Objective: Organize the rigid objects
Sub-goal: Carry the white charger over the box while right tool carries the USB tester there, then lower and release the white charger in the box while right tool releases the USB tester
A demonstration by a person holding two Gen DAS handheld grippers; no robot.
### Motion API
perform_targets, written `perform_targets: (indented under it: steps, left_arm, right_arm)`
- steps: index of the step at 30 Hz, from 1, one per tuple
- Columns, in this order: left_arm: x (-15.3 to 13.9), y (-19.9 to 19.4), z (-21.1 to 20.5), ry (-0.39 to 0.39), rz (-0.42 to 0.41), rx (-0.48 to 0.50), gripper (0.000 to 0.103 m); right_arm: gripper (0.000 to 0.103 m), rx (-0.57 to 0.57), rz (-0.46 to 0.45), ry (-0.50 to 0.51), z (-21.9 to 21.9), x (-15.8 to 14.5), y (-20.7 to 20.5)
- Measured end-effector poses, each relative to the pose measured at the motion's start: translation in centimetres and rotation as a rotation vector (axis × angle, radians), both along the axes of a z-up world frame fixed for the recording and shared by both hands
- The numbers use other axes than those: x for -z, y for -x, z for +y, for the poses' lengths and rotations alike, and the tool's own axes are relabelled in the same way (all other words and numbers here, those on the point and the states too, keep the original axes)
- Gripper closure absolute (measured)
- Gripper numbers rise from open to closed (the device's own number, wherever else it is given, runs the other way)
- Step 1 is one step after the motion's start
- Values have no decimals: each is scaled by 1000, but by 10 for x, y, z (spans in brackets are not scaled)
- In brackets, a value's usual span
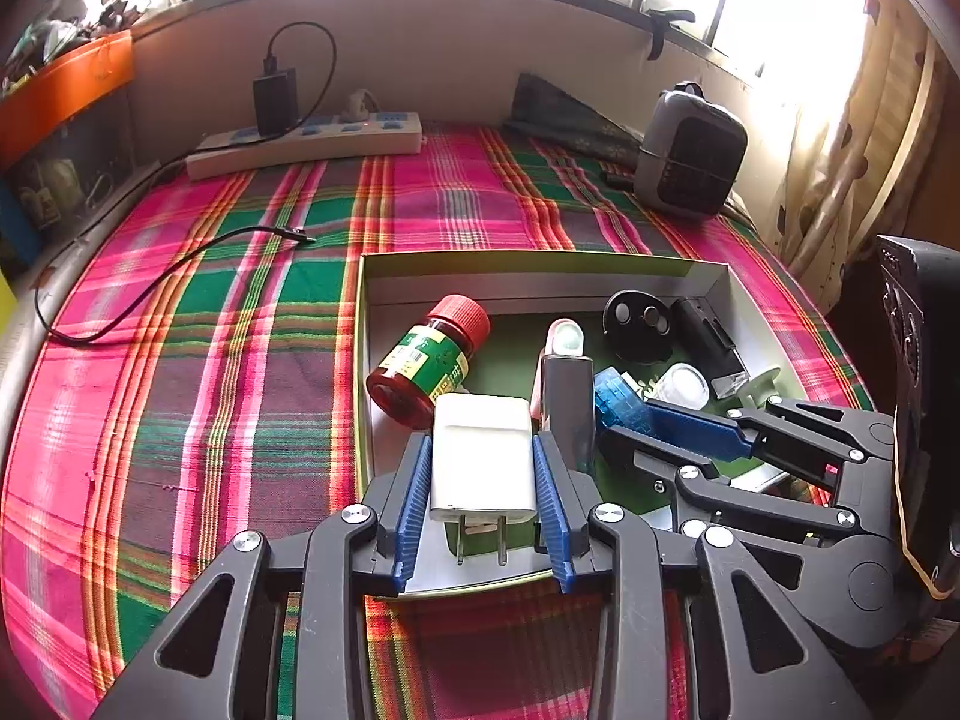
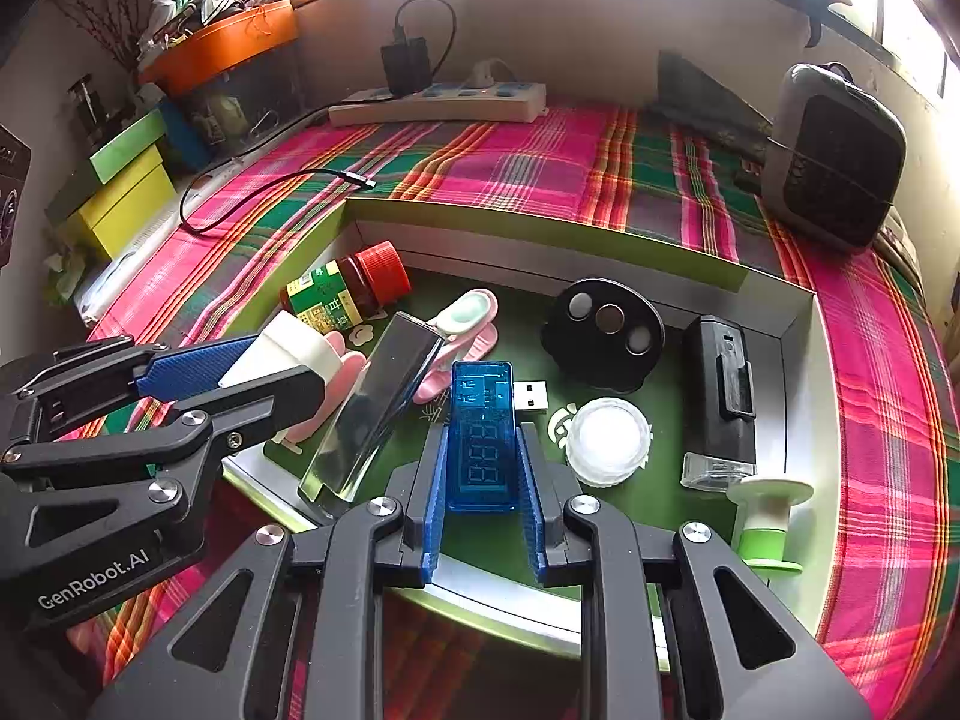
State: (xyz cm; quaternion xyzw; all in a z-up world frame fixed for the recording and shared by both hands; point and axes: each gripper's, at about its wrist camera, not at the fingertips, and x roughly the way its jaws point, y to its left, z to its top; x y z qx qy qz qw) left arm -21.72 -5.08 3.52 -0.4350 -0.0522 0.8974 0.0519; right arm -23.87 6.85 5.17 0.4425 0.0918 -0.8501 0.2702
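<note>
Charger [image 1: 483,456], white, is clamped in my left gripper [image 1: 483,501] over the tray's [image 1: 540,261] near edge; blue USB meter [image 2: 483,438] is clamped in my right gripper [image 2: 483,504] beside it. Step in hand, I judge: placing both. Next calls for lowering onto bare green floor, clear of the red-capped bottle [image 1: 429,357], then releasing.
</note>
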Motion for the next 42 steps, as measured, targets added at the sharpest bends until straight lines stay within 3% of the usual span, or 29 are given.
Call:
perform_targets:
  steps: [26,37,42]
  left_arm:
    - [3,-2,0,2,-6,-2,69]
    - [0,-5,-1,-3,3,-2,65]
    - [-2,-7,-1,-4,7,-4,64]
  right_arm:
    - [80,5,-6,12,-1,0,-2]
    - [76,11,2,19,1,-3,-4]
    - [69,15,12,21,1,-5,-6]
